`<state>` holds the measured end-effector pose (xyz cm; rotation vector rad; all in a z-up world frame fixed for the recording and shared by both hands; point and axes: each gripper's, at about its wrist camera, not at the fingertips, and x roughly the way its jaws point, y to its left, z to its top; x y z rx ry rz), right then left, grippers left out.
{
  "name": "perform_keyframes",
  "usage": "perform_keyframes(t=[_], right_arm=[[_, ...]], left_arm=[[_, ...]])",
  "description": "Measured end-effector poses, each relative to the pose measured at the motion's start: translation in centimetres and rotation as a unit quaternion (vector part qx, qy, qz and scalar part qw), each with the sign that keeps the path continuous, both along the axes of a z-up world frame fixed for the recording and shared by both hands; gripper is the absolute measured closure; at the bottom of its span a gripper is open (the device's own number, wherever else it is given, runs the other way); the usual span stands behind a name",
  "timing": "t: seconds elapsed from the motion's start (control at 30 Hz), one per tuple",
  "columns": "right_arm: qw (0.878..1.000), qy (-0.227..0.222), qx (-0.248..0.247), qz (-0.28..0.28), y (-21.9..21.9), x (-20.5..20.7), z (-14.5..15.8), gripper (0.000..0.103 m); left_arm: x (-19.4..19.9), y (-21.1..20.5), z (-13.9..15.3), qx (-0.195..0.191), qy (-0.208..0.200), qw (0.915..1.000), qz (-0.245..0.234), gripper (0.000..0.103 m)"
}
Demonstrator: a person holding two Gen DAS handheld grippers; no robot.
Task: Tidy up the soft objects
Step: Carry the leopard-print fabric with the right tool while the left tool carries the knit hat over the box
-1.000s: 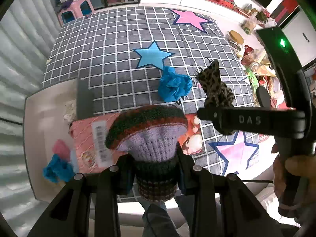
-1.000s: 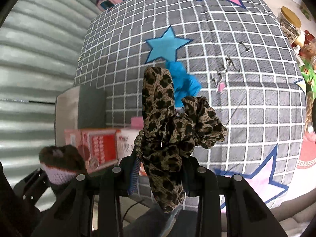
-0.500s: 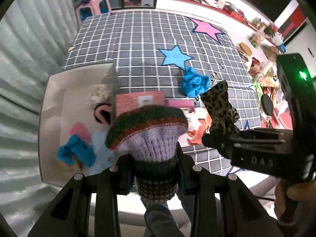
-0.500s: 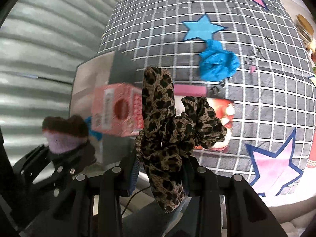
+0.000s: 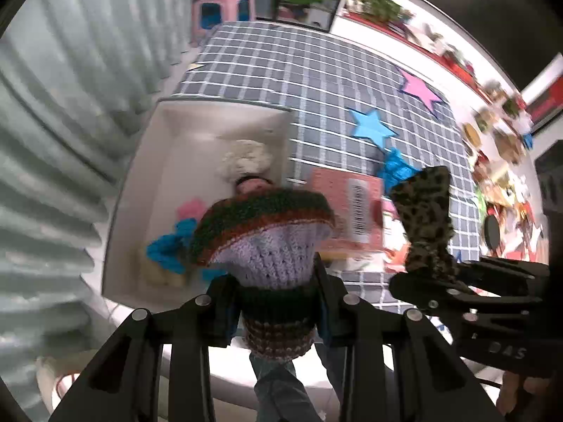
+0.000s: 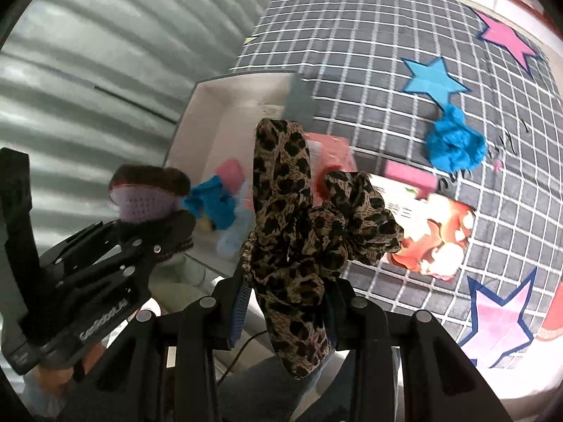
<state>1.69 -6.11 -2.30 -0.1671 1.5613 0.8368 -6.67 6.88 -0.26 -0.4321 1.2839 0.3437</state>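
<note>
With left gripper [image 5: 278,302] jaws clamped on the knit hat [image 5: 262,225] and right gripper [image 6: 286,302] jaws on the leopard scrunchie [image 6: 299,218], we centre both over the white bin [image 5: 140,190] at 10 o'clock before releasing.

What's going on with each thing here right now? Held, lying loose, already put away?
Left claw: shut on the knitted piece.
Knitted piece: held above the white box.
Right claw: shut on the leopard scrunchie.
Leopard scrunchie: held in the air.
White box: open, soft items inside.
Blue scrunchie: loose on the checked mat.
</note>
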Motion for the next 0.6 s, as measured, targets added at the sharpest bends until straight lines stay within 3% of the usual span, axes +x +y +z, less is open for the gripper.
perform_keyframes(t=[0.3,0.6], right_arm=[[0.999,-0.008,0.010,0.050,5.6,0.3,0.9,0.066],[0.996,-0.012,0.015,0.087,12.3,1.9,0.2,0.066]], left_arm=[[-2.4,5.5,-0.7,0.009,0.008,0.9975,0.070,0.066],[-1.4,9.6,-1.8,0.019,0.013,0.9941,0.106,0.066]])
